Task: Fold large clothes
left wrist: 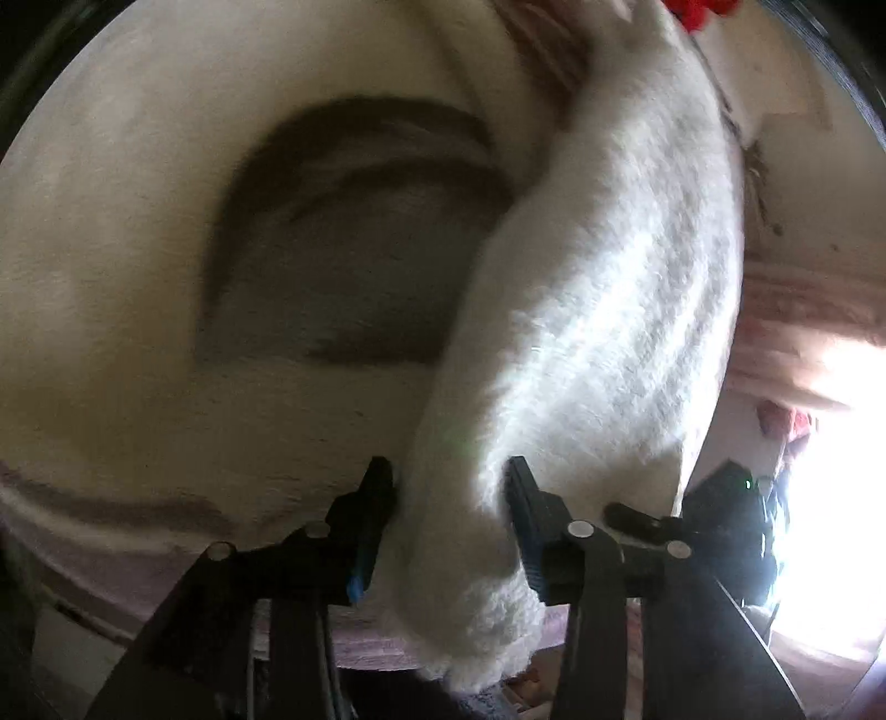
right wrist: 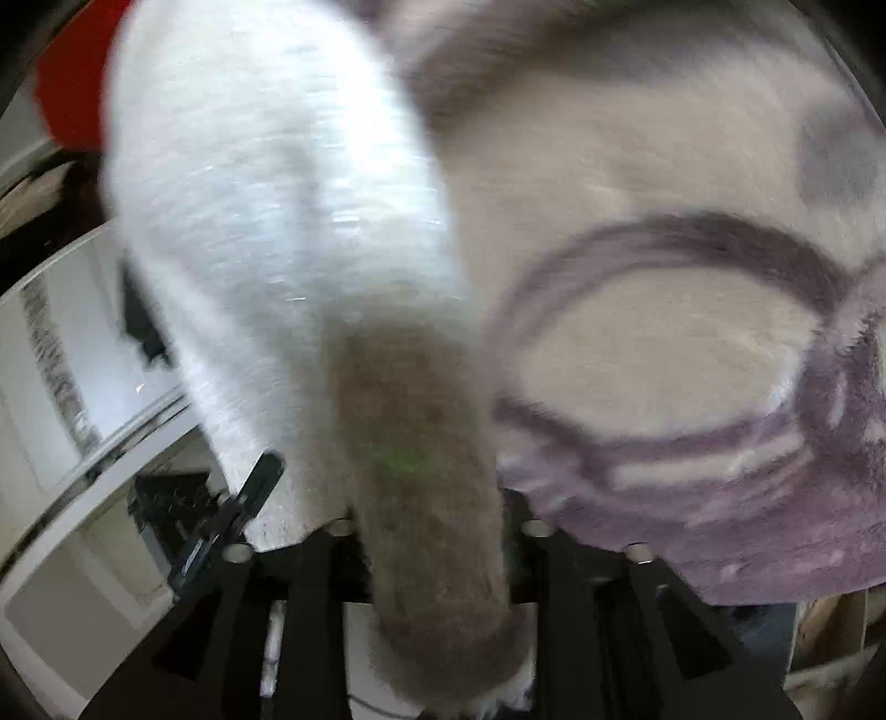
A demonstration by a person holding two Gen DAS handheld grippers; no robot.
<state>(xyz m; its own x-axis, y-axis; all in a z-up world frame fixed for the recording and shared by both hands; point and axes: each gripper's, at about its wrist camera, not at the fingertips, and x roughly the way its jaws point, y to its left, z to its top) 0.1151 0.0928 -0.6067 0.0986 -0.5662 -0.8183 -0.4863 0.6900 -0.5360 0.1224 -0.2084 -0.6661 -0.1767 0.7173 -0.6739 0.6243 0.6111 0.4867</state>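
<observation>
1. Nearest the left camera, the left gripper (left wrist: 451,515) has a thick roll of the fluffy white garment (left wrist: 581,310) running between its two black fingers (left wrist: 374,498). Both pads touch the pile, so I judge it pinched, though loosely.
2. The right gripper (right wrist: 387,498) has a grey-brown fold of the same garment (right wrist: 426,498) bunched at its mouth. Only its left-hand finger (right wrist: 260,487) shows and blur hides the rest, so whether it clamps the fold I cannot tell.
3. Beyond both grippers the garment rises as a lifted band, with the patterned spread (left wrist: 138,277) lying flat beside and behind it.
4. To do the carry well, I would keep both holds level with each other so the lifted edge stays straight.
5. I would squeeze the plush firmly, since thick pile can slip.
6. Past the garment, red cloth (left wrist: 703,11) sits at the far edge; lay the fold short of it.
</observation>
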